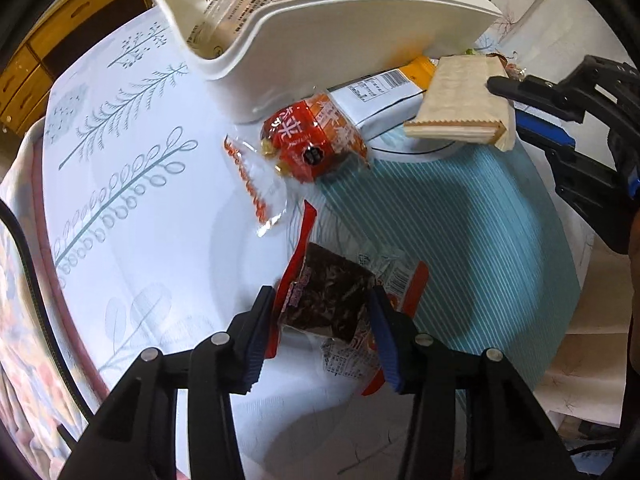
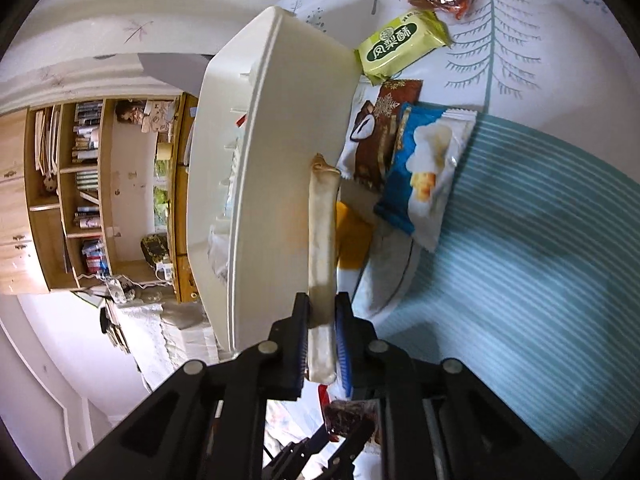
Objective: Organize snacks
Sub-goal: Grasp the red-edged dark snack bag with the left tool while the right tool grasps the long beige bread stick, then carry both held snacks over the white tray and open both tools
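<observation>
From the left wrist, the left tongs (image 1: 322, 320) are clenched on a dark snack packet (image 1: 326, 296), above the surface (image 1: 132, 208). A white tray (image 1: 320, 40) stands behind, and a red packet (image 1: 316, 140) lies beside it.

From the right wrist, the right tongs (image 2: 322, 344) are grasping a flat beige wafer pack (image 2: 322, 240) just beside the tray, with more snacks (image 2: 420, 176) lying near on the striped mat (image 2: 540, 260).

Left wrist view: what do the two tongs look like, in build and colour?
Left tongs: black plastic linkage arms with round silver pivot pins, ending in two fingers lined with ribbed blue pads. Right tongs: the same black build, blue showing along one finger.
</observation>
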{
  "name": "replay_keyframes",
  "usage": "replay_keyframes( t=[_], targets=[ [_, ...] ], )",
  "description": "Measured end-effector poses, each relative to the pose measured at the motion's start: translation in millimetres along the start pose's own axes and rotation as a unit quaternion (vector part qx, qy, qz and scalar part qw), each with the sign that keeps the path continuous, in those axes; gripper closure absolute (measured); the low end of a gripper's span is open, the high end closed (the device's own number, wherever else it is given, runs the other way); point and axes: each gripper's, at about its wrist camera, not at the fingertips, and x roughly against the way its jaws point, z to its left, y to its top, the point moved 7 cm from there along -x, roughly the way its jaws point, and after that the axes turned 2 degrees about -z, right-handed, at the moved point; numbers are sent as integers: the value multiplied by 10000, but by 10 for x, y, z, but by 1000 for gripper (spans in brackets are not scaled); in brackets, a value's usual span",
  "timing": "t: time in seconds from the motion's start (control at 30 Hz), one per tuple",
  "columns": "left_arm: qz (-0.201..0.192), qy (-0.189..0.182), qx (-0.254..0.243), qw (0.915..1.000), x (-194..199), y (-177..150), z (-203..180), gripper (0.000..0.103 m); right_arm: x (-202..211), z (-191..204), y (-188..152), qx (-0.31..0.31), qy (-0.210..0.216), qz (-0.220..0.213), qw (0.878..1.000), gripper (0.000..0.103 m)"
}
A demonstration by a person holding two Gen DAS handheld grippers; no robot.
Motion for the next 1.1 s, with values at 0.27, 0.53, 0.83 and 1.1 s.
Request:
replay_keyframes(
  t=[0.27, 0.53, 0.83, 1.1],
  targets=[
    [76, -241, 582, 9980, 316, -221, 189, 58, 205, 346, -222, 811, -370, 35, 9960, 90],
    [429, -544, 1215, 9902, 540, -313, 451, 58, 480, 763, -343, 2089, -833, -76, 9743, 90],
    [407, -512, 1304, 9893, 968, -35, 519, 58, 705, 1101, -183, 3066, -1221, -260, 9436, 90],
    [209, -549, 1428, 9880, 1333, 453, 370, 57, 680, 1413, 65, 3680, -1401, -304, 9187, 91]
  ],
)
